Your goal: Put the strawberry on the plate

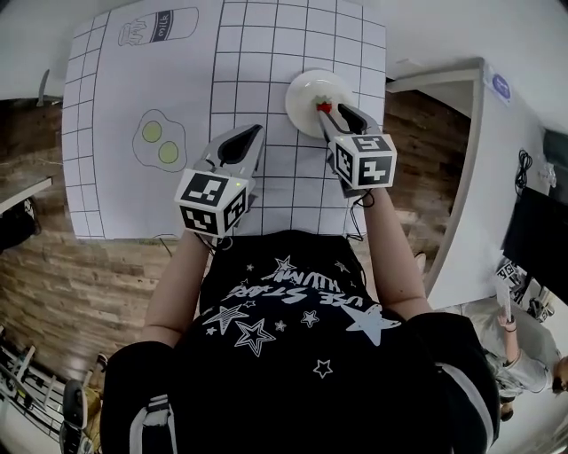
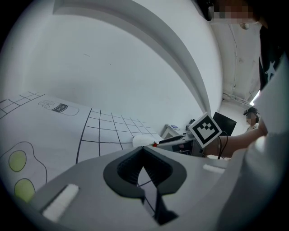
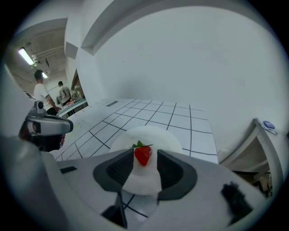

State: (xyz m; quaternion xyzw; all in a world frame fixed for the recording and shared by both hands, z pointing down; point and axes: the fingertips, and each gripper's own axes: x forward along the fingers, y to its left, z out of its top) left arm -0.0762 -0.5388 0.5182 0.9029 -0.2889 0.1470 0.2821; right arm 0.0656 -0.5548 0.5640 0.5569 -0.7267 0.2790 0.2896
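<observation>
Red strawberry: it is seen between the tips of the right gripper's fingers, over the plate, with its green leaves on the side away from the gripper. It cannot be told whether it rests on the plate or hangs just above it.
Plate: a round white plate is set on the gridded part of the sheet, toward the far right.
Right gripper: it is reached out over the near edge of the plate. Its fingers are kept a little apart, slightly wider than the strawberry. The strawberry is close against one finger, and a sliver of white plate is seen beside the other.
Left gripper: it is held over the grid, left of the plate and apart from it. Its fingers are brought together at the tips, and nothing is gripped between them.
Sheet: a white sheet is printed with a black grid on its right part. Fried eggs and a milk bottle are drawn on its left part.
Marker cubes: one cube is carried on the left gripper and another on the right, each at the end nearest the person.
Person: a black top with white stars is worn, and both forearms are stretched toward the sheet.
Surroundings: a wooden floor is seen around the sheet, and a second white table stands to the right.
</observation>
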